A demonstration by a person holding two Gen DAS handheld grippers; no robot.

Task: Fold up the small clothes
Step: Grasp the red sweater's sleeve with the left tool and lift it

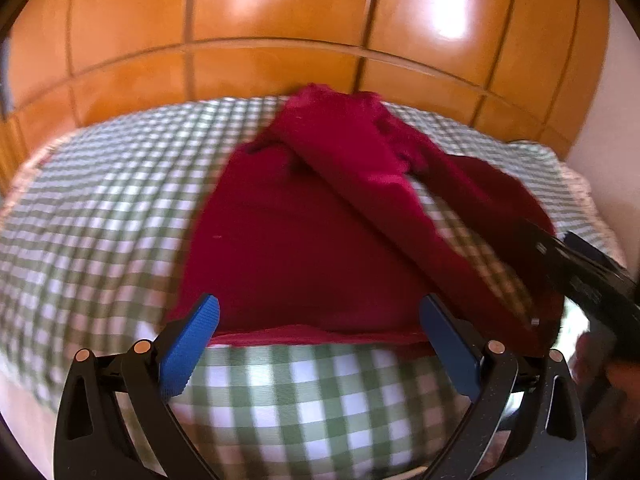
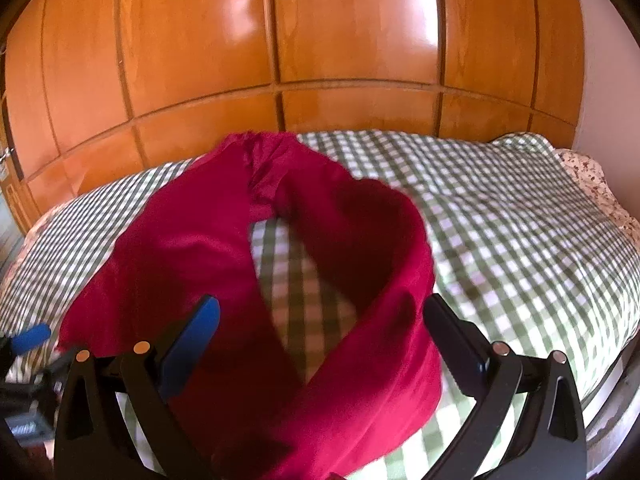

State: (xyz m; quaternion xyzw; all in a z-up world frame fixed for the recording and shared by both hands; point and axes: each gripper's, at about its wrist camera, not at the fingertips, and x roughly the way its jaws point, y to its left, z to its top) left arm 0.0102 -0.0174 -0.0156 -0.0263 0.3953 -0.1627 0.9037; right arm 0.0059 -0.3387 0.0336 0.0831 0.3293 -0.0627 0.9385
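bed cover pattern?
Green-and-white gingham check on the bed cover; clearest in the right wrist view.

Matt red cloth garment point(image 1: 288, 240); glossy wood wardrobe point(image 2: 352, 32).

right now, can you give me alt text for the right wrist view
A dark red fabric garment lies spread on a bed under a green-and-white checked cover, checks showing through a gap in its middle. The right hand-held gripper hangs open over its near part, and glossy orange wooden wardrobe doors fill the background.
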